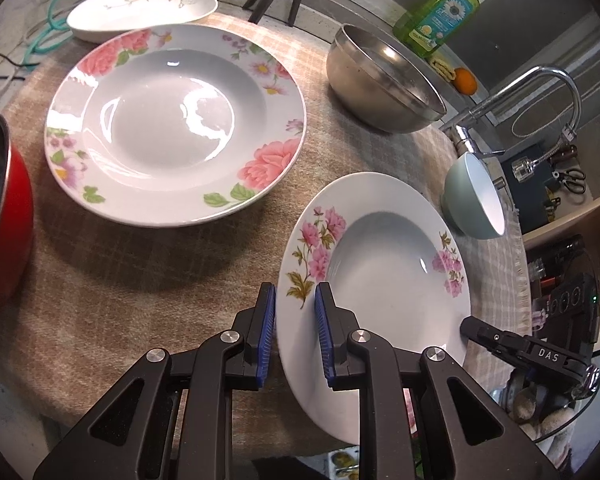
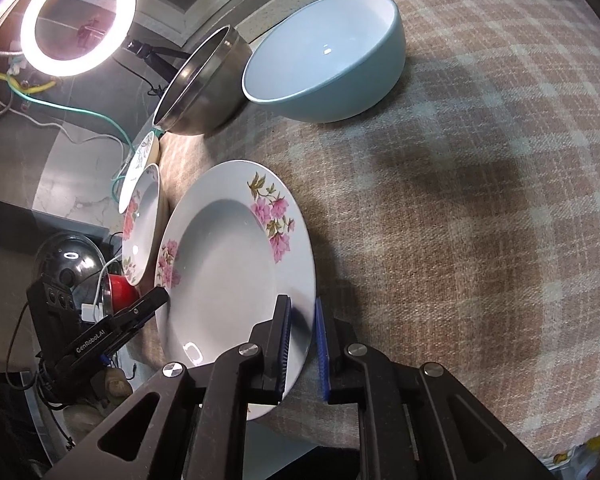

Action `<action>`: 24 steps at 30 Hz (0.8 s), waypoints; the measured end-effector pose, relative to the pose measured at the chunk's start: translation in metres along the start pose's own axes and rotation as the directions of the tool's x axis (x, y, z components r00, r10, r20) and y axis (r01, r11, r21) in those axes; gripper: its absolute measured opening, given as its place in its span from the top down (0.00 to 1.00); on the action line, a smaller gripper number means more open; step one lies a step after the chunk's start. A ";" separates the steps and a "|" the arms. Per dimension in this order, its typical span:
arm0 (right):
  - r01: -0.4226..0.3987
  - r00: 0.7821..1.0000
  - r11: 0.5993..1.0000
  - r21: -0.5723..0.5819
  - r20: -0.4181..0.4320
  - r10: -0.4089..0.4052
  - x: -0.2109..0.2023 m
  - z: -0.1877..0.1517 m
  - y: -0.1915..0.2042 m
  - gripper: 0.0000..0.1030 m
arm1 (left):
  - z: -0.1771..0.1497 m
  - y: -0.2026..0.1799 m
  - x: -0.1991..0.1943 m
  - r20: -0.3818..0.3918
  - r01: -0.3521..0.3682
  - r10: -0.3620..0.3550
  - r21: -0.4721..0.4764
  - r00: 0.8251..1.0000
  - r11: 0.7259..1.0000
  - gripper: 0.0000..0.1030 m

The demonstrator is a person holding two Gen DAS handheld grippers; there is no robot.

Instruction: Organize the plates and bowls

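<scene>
The small plate (image 1: 384, 280) with pink flowers lies on the checked cloth (image 1: 140, 272) near the tabletop's front edge, its near rim reaching just past that edge. Both tongs straddle its rim from opposite sides. The left tongs (image 1: 295, 332) have one blue pad under the rim and one above it; the pads (image 1: 323, 340) sit close to the rim with small gaps showing, so they are not clamped yet. The right tongs (image 2: 302, 350) stand the same way on the far side of the plate, jaws apart around the rim, one pad (image 2: 321, 356) outside it.

Beyond the small plate, to its left in the left view, lies the large plate (image 1: 176, 124) with roses, flat on the cloth. Behind that sits a white dish (image 1: 142, 10) with a grey sprig pattern. A steel bowl (image 1: 384, 84) stands at the back, and a pale blue bowl (image 2: 324, 56) just beside it, near the tap (image 1: 540, 92). A red bowl (image 1: 4, 216) sits at the left edge. A green soap bottle (image 1: 440, 12) stands behind the steel bowl. A ring light (image 2: 78, 20) glows in the right view.
</scene>
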State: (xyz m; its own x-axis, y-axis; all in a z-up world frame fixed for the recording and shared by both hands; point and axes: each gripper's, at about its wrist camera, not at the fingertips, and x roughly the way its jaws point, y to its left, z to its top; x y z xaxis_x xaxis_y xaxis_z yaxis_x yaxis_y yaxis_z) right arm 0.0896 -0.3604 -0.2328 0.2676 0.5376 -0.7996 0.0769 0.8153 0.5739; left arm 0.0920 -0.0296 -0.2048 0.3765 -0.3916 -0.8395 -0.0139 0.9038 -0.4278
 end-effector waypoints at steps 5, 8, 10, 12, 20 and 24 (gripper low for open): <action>0.030 1.000 0.999 -0.015 0.005 -0.030 -0.001 0.001 0.003 0.88 | 0.001 0.007 -0.005 0.004 -0.006 0.006 -0.011 1.000 1.000 0.82; 0.043 0.999 0.999 -0.016 0.011 -0.043 -0.004 0.002 0.002 0.87 | 0.001 0.009 -0.009 0.004 -0.006 0.006 -0.010 1.000 1.000 0.82; 0.052 0.999 0.998 -0.019 0.016 -0.052 -0.007 0.001 0.002 0.87 | 0.001 0.009 -0.012 0.007 -0.007 0.007 -0.012 1.000 1.000 0.82; 0.072 0.997 0.997 -0.030 0.030 -0.071 -0.012 0.000 0.004 0.87 | 0.001 0.009 -0.016 0.010 -0.002 0.002 -0.011 1.000 1.000 0.82; 0.136 0.987 0.986 -0.092 0.101 -0.127 -0.031 -0.002 0.023 0.76 | 0.000 0.011 -0.030 0.023 0.007 -0.007 0.005 1.000 1.000 0.82; 0.162 0.979 0.978 -0.128 0.144 -0.143 -0.038 -0.004 0.037 0.72 | -0.001 0.012 -0.038 0.029 0.012 -0.012 0.011 1.000 1.000 0.82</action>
State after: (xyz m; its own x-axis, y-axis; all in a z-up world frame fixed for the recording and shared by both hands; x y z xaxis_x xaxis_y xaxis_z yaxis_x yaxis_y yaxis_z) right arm 0.0784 -0.3501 -0.1816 0.3896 0.3785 -0.8396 -0.0047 0.9125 0.4092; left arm 0.0769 -0.0034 -0.1782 0.4032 -0.3972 -0.8244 0.0003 0.9009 -0.4339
